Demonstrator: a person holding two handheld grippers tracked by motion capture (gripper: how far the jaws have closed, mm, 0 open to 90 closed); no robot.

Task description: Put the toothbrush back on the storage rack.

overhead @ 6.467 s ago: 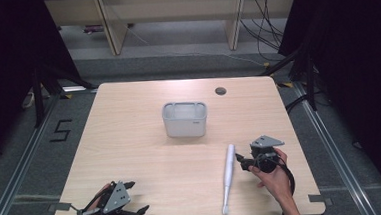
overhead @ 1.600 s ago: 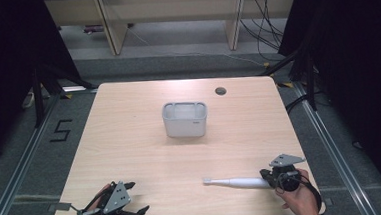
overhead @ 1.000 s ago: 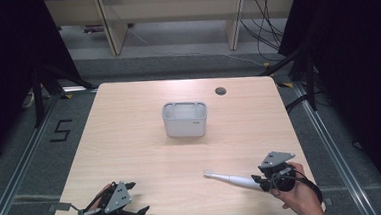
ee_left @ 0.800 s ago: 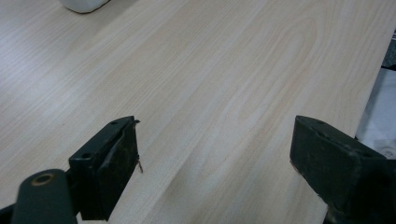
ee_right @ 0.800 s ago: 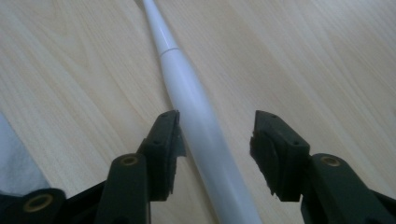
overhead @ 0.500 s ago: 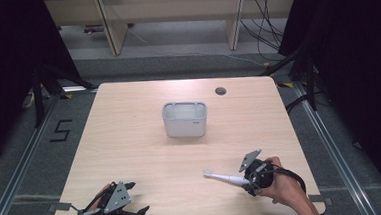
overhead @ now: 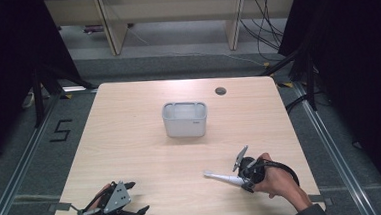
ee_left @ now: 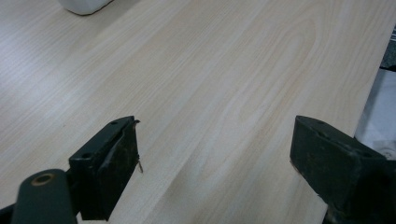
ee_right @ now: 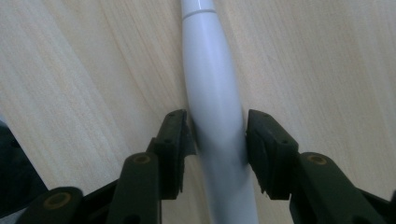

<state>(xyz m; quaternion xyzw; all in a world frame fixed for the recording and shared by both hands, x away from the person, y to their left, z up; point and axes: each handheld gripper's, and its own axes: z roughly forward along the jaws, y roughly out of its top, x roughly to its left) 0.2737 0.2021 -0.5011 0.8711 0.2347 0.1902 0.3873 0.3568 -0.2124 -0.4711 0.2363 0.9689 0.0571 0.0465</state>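
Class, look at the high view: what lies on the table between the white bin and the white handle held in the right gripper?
Nothing: in the high view, bare wood of the table separates the white bin from the white handle in the right gripper.

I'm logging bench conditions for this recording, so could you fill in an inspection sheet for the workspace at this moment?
Surface: light wooden table, bare wood, a round dark hole near its far edge.
Job's things: white electric toothbrush lying near the front right; white tub upright at mid-table, contents not visible.
Clutter: nothing seen.
Grippers: right gripper has its jaws set on either side of the toothbrush handle, pads against it, having just been closing; left gripper open above bare wood at the front left corner.
Cables: black cables on the floor beyond the table.
Surroundings: grey floor with a taped 5, wooden shelving behind, dark curtains at the sides.
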